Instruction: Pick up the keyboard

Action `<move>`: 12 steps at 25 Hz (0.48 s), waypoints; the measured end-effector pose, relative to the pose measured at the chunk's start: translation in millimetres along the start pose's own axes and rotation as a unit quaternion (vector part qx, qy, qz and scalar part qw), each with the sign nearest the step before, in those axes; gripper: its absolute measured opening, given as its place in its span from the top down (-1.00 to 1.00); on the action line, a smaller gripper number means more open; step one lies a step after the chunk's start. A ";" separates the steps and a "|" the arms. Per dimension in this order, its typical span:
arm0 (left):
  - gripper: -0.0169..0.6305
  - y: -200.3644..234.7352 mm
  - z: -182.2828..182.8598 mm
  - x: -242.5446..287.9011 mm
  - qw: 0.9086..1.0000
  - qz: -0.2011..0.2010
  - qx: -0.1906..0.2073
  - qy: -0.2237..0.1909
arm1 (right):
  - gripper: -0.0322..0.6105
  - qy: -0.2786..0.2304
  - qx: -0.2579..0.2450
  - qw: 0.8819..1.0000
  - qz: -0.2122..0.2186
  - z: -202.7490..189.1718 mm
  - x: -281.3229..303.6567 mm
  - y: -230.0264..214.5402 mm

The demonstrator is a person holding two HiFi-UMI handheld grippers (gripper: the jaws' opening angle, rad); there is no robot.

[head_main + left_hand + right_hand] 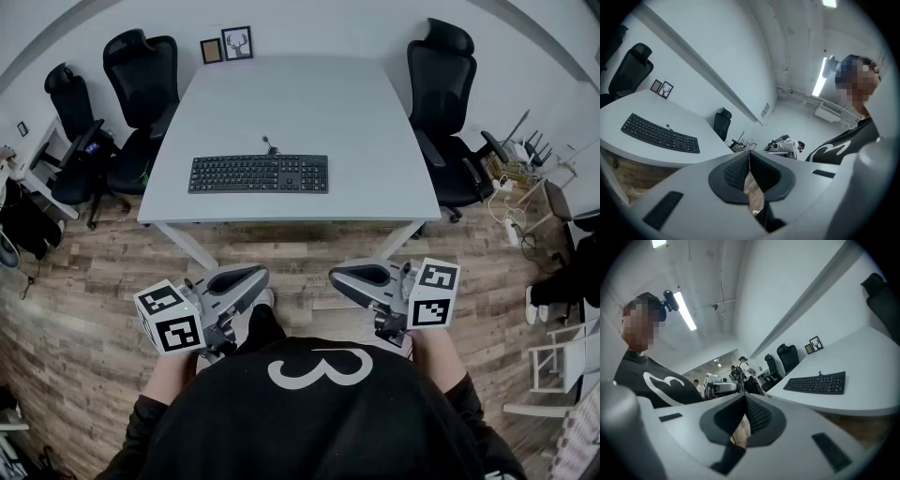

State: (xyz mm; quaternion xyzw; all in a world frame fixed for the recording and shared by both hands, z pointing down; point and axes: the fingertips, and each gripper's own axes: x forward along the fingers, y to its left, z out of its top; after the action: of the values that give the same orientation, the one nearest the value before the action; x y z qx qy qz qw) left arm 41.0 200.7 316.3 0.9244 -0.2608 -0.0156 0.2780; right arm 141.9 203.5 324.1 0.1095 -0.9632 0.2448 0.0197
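Grey tongs (261,273) (335,276) bear marker cubes (171,317) (433,292); shirt (309,422) is black

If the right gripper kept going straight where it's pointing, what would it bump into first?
Probably the grey left gripper: the grey right gripper points sideways at it, closed tip facing closed tip. Whether they line up exactly is unclear.

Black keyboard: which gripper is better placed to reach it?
Left gripper, slightly: the black keyboard lies toward its side of the white table; the right gripper sits off the keyboard's end. Both are shut.
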 end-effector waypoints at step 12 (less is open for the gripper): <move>0.90 7.7 -8.6 -3.3 1.000 0.003 -0.016 -0.006 | 0.87 -0.005 0.005 1.000 -0.011 -4.5 -1.5 -9.3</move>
State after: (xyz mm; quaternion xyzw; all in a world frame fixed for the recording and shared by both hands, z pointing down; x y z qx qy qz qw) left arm 36.0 201.1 327.2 0.9190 -0.2648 -0.0241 0.2911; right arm 145.3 198.0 332.3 0.1209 -0.9608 0.2491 0.0171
